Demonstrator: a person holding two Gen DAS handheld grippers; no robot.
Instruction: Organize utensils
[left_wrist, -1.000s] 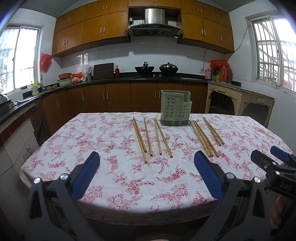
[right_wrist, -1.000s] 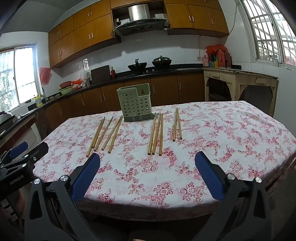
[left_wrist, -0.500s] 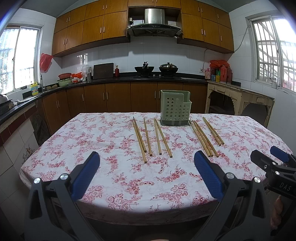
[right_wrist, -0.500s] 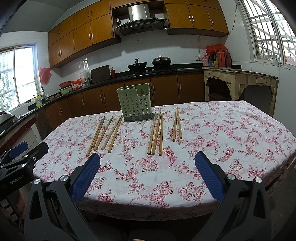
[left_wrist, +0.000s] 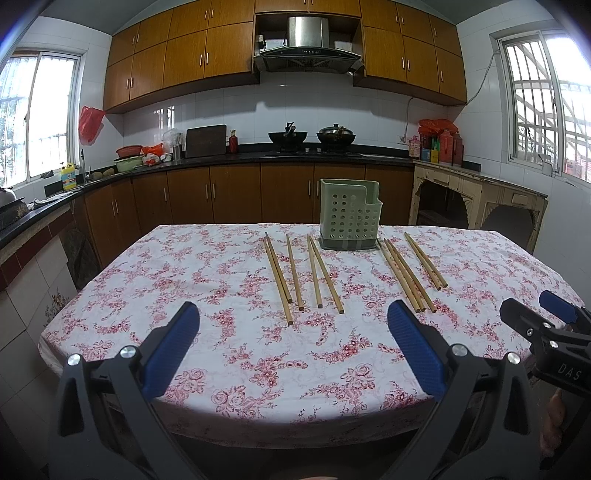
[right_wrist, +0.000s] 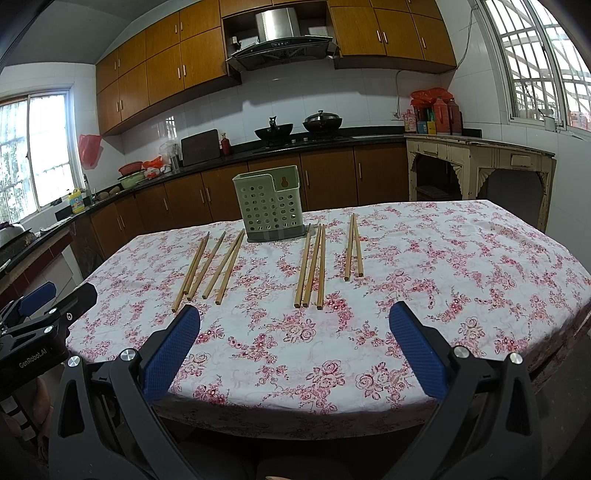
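Above the near edge of the floral-clothed table (left_wrist: 229, 347), both grippers are hovering empty.
Left view: the left gripper (left_wrist: 293, 354) is gaping wide below centre; wooden chopsticks (left_wrist: 314, 271) are lying beside the perforated green plastic holder (left_wrist: 349, 218). Right view: the right gripper (right_wrist: 295, 352) is likewise spreading apart, chopsticks at mid-frame.

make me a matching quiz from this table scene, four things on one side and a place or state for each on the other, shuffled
Things
1. utensil holder
2. chopsticks
3. left tongs
4. right tongs

Places or states
A. lying flat on the tablecloth, in groups either side of the holder
B. open, above the near edge, facing the five sticks left of the holder
C. upright at the far middle of the table
D. open, above the near edge, facing the group of three sticks

Pairs: 1-C, 2-A, 3-B, 4-D
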